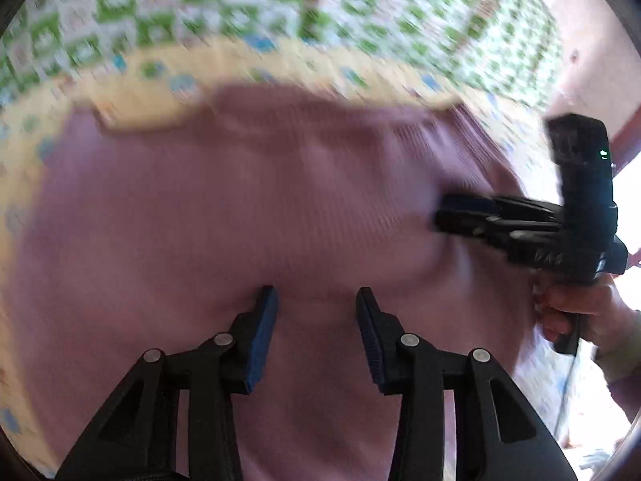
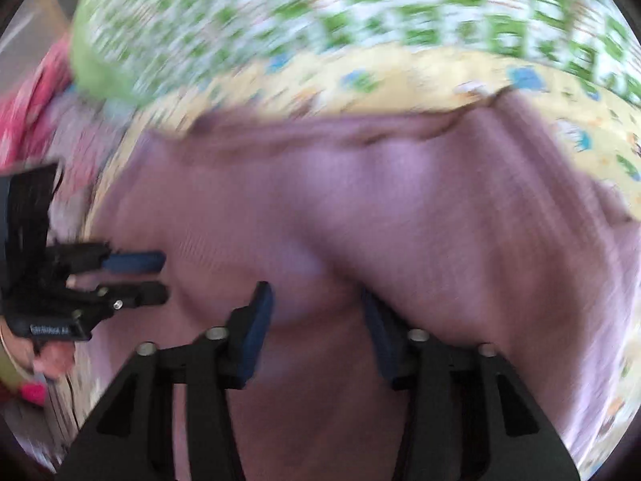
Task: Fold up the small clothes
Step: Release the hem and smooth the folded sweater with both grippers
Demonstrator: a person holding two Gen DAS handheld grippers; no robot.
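Observation:
A mauve ribbed knit garment (image 1: 248, 208) lies spread on a yellow printed sheet (image 1: 132, 92); it also fills the right wrist view (image 2: 400, 208). My left gripper (image 1: 316, 300) is open just above the cloth, nothing between its blue pads. It shows at the left of the right wrist view (image 2: 162, 276), fingers apart. My right gripper (image 2: 316, 300) is open with a fold of the garment draped over its right finger. In the left wrist view it (image 1: 444, 212) comes in from the right over the garment. Both views are motion-blurred.
A green and white patterned blanket (image 1: 280, 4) lies beyond the yellow sheet. Pink clothes (image 2: 36, 96) are piled at the left in the right wrist view. A pink wall (image 1: 593, 68) is at the far right.

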